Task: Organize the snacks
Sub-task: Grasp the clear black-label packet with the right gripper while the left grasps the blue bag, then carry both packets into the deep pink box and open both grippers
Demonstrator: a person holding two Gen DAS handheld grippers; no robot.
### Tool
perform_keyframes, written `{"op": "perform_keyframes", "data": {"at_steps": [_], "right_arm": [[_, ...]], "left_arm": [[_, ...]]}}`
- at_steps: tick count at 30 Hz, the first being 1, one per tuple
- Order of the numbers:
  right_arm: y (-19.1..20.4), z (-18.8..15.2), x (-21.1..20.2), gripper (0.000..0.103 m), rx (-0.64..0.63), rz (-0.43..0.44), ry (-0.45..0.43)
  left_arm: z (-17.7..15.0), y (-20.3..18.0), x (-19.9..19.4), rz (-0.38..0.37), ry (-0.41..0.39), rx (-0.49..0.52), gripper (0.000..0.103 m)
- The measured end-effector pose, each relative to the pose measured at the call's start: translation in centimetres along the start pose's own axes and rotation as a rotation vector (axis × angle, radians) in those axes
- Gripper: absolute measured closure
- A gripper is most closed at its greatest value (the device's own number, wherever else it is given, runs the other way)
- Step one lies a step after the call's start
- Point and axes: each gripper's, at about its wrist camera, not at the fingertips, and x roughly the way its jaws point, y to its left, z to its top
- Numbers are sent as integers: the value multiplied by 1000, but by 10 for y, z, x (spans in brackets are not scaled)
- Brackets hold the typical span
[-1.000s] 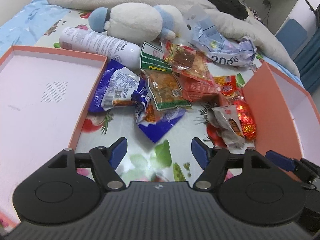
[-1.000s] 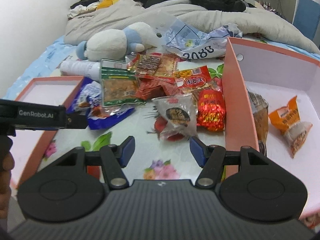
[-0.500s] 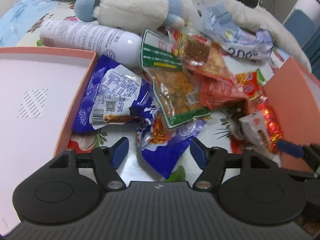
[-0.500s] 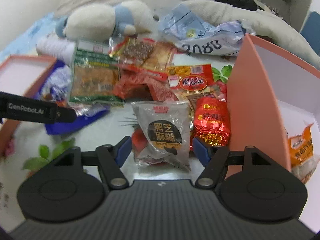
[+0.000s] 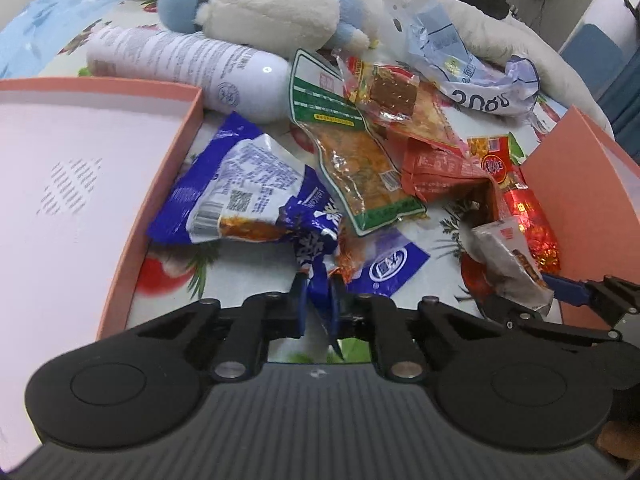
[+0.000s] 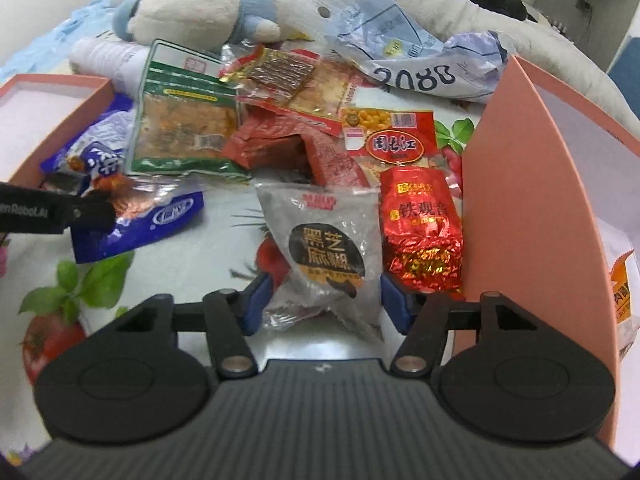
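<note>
Snack packets lie heaped on a flowered sheet between two pink boxes. My left gripper (image 5: 319, 304) is closing, and its pads pinch the near corner of a blue snack packet (image 5: 384, 268). That packet (image 6: 160, 220) and the left gripper's black finger (image 6: 56, 212) also show in the right wrist view. My right gripper (image 6: 326, 304) straddles a grey sesame packet (image 6: 328, 248). Its jaws are closing, with the pads beside the packet's edges and a sliver of gap showing. A red foil tea packet (image 6: 420, 232) lies just right of the sesame packet.
The left pink box (image 5: 168, 168) and the right pink box (image 6: 520, 200) flank the pile; an orange packet (image 6: 622, 292) lies in the right one. Behind the pile are a green-edged packet (image 5: 352, 160), a white bottle (image 5: 192, 68), a plush toy (image 5: 272, 4) and a crumpled bag (image 6: 420, 64).
My left gripper sank onto the blue packet and its jaws went from wide open to pinched on the corner. My right gripper came down over the grey packet and narrowed a little.
</note>
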Motion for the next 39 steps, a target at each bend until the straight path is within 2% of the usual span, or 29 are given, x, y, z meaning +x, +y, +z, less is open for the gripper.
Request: {"op": "perform_keyframes", "data": {"at_steps": [2,15,25,39], "right_arm": [[3,-2,-8,53,-8,9,0],[16,-45,-73,67,12,92,14],[14,-80,-127,68,63,77,-29],[-9,-115,-210,68,144,51,-144]], "left_arm": [[-5,1,-8,-6,0,-9,91],[-60,-13,-78,-14,-2,-8,92],[-94,-34,-135,-46,-42,26,92],[-129,-55,-211,-73,-123,90,92]]}}
